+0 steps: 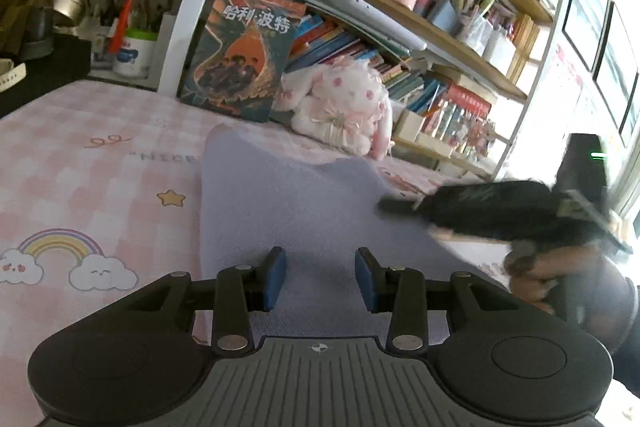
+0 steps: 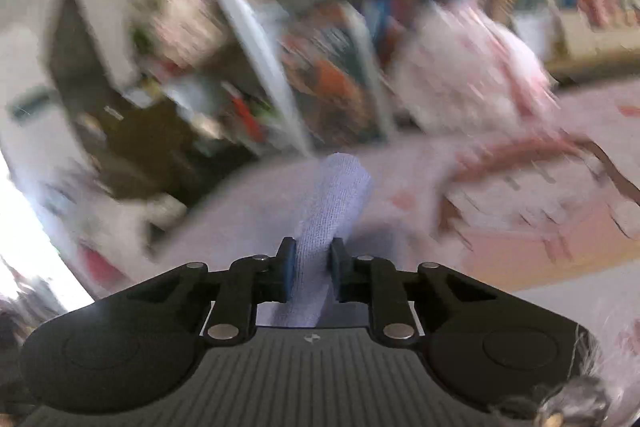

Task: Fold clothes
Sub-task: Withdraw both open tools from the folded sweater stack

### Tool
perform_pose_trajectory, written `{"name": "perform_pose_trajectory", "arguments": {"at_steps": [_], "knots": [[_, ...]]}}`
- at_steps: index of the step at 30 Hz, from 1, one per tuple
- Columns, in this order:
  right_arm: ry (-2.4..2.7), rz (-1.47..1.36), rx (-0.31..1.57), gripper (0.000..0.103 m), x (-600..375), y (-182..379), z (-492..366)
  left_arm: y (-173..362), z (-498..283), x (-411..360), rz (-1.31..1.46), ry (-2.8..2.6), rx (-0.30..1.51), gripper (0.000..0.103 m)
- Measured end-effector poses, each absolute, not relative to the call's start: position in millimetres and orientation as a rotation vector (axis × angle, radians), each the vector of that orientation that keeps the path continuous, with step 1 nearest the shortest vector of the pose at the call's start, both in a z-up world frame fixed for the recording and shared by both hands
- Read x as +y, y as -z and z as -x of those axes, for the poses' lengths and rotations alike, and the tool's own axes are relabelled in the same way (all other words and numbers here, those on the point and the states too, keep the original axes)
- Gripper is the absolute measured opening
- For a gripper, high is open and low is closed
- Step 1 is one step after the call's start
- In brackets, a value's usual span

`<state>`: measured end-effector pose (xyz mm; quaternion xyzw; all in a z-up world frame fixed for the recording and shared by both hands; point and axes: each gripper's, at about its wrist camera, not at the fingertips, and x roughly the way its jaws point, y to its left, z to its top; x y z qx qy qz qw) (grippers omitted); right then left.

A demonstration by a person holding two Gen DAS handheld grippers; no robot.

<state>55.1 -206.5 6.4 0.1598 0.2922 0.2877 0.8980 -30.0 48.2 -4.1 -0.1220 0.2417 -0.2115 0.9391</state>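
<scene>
A lavender garment lies spread on the pink checked bed sheet. My left gripper hovers low over the garment's near part, open, its blue pads apart with only flat cloth showing beneath them. In the left wrist view my right gripper is a blurred black shape at the garment's right edge, held by a person's hand. In the right wrist view the right gripper is shut on a bunched fold of the lavender garment, which stands up between the pads.
A crowded bookshelf rises behind the bed. A large dark book and a white-and-pink plush toy rest against it at the bed's far edge. A desk with cups and pens stands at the far left. Bright windows at right.
</scene>
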Motion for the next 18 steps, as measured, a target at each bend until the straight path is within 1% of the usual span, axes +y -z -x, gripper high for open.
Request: {"name": "perform_pose_trajectory", "arguments": {"at_steps": [1,2,4,7,8,9,11,12,15,18], "knots": [[-0.567,-0.343,0.660,0.016,-205.9,1.2,-61.9,3.9,30.5,46.6,0.240,0.427,0.495,0.039],[-0.554,-0.346,0.676,0.016,-205.4,3.9,-63.9,3.7,31.0,45.1,0.231,0.423,0.497,0.039],[-0.543,-0.323,0.664,0.016,-202.5,1.8,-61.4,2.9,31.5,43.8,0.222,0.417,0.500,0.039],[-0.520,-0.232,0.639,0.018,-196.8,-8.1,-50.5,1.8,32.4,45.4,0.228,0.416,0.498,0.039],[-0.513,-0.203,0.630,0.020,-195.1,-11.5,-46.8,1.5,32.7,45.9,0.230,0.416,0.497,0.039],[-0.506,-0.174,0.613,0.024,-195.0,-15.0,-41.5,1.1,33.2,46.4,0.232,0.415,0.495,0.039],[-0.493,-0.120,0.572,0.027,-196.5,-22.5,-29.4,-3.0,40.1,46.9,0.231,0.403,0.474,0.039],[-0.490,-0.095,0.556,0.030,-198.6,-25.1,-22.9,-5.1,43.6,47.1,0.229,0.397,0.463,0.039],[-0.485,-0.108,0.544,0.038,-212.2,-26.3,-3.8,-15.1,59.9,43.7,0.185,0.419,0.416,0.039],[-0.481,-0.133,0.535,0.041,-226.5,-26.7,15.2,-24.6,71.8,42.3,0.161,0.428,0.407,0.040]]}}
